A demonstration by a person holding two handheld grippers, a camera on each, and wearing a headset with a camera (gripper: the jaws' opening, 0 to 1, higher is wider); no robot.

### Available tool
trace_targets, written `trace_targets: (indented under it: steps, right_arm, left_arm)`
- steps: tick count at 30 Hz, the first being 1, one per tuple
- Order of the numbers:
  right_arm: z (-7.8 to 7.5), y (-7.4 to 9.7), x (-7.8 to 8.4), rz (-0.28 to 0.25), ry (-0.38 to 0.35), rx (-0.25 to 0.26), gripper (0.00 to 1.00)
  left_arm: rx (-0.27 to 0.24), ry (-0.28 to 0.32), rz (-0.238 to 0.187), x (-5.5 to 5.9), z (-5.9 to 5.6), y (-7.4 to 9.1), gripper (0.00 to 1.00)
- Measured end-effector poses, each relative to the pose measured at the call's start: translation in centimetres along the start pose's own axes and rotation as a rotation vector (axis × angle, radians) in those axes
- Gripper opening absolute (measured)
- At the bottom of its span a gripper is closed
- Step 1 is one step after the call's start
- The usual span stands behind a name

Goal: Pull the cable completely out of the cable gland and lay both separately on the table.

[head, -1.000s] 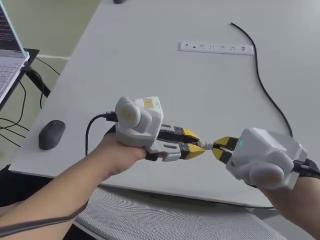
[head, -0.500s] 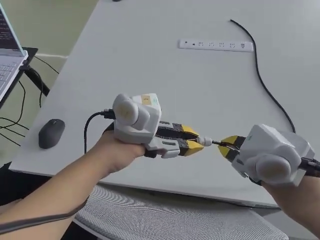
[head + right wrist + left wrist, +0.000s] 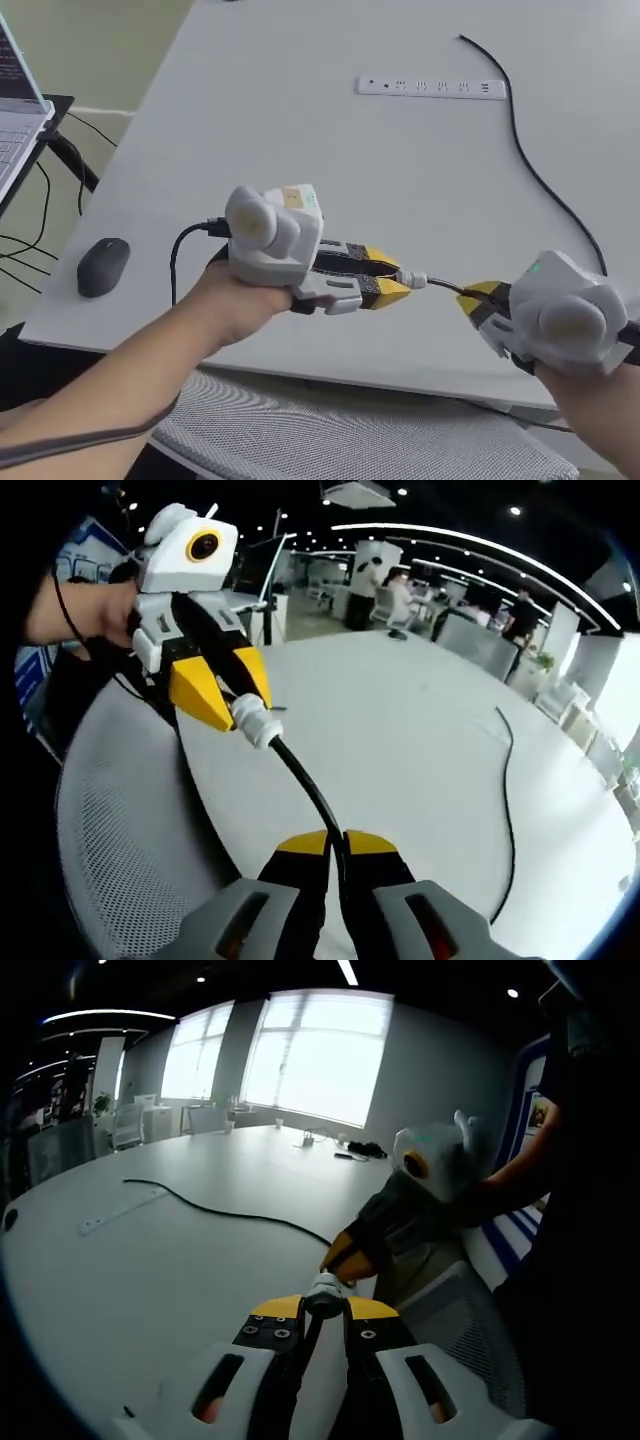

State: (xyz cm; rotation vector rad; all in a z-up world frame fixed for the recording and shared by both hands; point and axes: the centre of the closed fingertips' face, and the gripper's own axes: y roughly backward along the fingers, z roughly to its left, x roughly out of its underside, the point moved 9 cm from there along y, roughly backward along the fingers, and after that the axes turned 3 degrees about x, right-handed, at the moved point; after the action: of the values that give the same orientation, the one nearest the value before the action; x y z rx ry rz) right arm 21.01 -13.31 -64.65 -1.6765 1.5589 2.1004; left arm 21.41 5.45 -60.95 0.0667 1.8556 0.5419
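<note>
1. Head view: shows gland [image 3: 412,281] and cable [image 3: 446,288] held in the air above the near edge of the table [image 3: 300,130], between two yellow-tipped grippers.
2. Clamped on the gland: left gripper [image 3: 398,284], jaws narrow around its body, tips pointing right.
3. Pinching the cable: right gripper [image 3: 476,298], jaws almost together, tips pointing left, near the left tips but apart from them.
4. Gland: small, pale grey-white, with a ribbed collar and a rounded nose. Sticks out just past the left jaw tips, toward the right gripper.
5. Cable: thin, black, smooth. One end sits inside the gland, and a short bare stretch spans the gap to the right jaws.
6. Right gripper view: shows that stretch curving gently from the gland's nose down into the right jaws.
7. Left gripper view: shows the gland seated between the left tips, nose forward.
8. Neither piece laid on the table yet.
9. Elsewhere on the table: white power strip [image 3: 430,88] at the far side, long black cord [image 3: 540,185] along the right, dark mouse [image 3: 103,267] near the left edge.
10. Below the near edge: grey mesh chair [image 3: 330,435].
</note>
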Motion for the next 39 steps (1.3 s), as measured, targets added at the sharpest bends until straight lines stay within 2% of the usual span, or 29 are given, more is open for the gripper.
trace_targets:
  steps: [2,9,14,20,25,39]
  right_arm:
    - [-0.4,0.0,0.2,0.0,0.012,0.016,0.0]
    - [-0.8,-0.4,1.4,0.011,-0.039,0.037,0.0]
    - [-1.2,-0.8,2.6,0.009,-0.134,0.054,0.0]
    - [-1.4,-0.8,3.1,0.011,-0.199,0.068,0.0]
    - [-1.4,-1.2,3.8,0.036,-0.276,0.053,0.0]
    - [-1.2,-1.0,4.0,0.03,-0.286,0.037,0.0]
  left_arm:
    - [-0.001,0.001,-0.006,-0.1,-0.1,0.1,0.15]
    - [0.004,0.003,-0.007,-0.1,-0.1,0.1,0.15]
    - [0.004,0.0,-0.005,0.1,-0.1,0.1,0.15]
    - [0.005,0.001,-0.005,0.1,-0.1,0.1,0.15]
    - [0.009,0.006,-0.007,0.2,-0.2,0.0,0.15]
    - [-0.001,0.005,0.001,0.3,0.2,-0.1,0.15]
